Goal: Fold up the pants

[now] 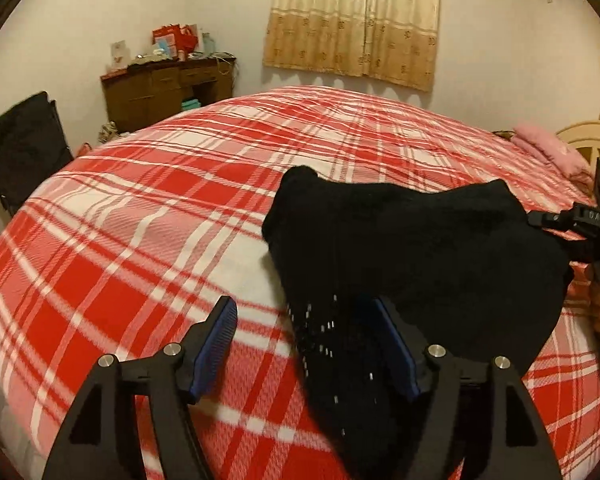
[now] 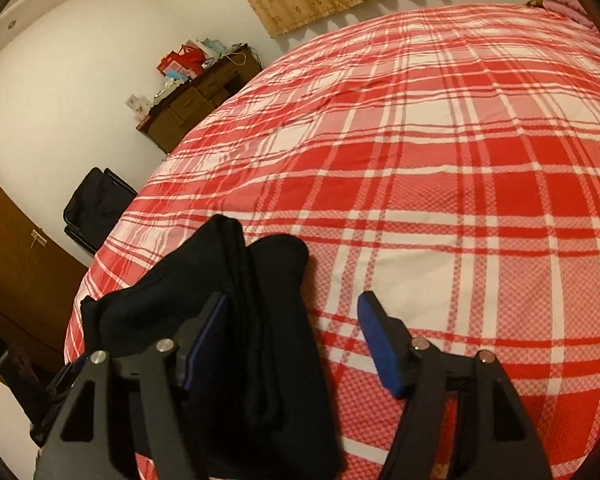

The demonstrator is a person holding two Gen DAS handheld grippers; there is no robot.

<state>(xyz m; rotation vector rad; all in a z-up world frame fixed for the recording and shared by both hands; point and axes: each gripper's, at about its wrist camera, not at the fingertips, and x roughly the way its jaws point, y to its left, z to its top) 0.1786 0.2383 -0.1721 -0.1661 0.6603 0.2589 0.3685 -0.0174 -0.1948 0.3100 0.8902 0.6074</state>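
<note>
The black pants [image 1: 412, 248] lie as a folded bundle on the red and white plaid bedspread [image 1: 140, 216]. My left gripper [image 1: 304, 320] hangs over their near left corner with its jaws wide apart. Its left pad [image 1: 220, 328] is above bare bedspread, and its right pad [image 1: 392, 340] stands against the dark cloth without pinching it. In the right wrist view the pants [image 2: 260, 320] show layered folds. My right gripper [image 2: 292, 316] is open over their right edge, its right pad [image 2: 380, 344] above the bedspread [image 2: 440, 184]. That gripper's body [image 1: 580, 220] also shows at the far right of the left wrist view.
A brown desk [image 1: 164, 88] piled with red boxes stands against the far wall, under a beige curtain [image 1: 352, 20]. A black bag [image 1: 24, 144] rests beside the bed on the left. Pink pillows [image 1: 548, 148] and a cream headboard [image 1: 592, 140] are at the right. A wooden door [image 2: 16, 272] is at left.
</note>
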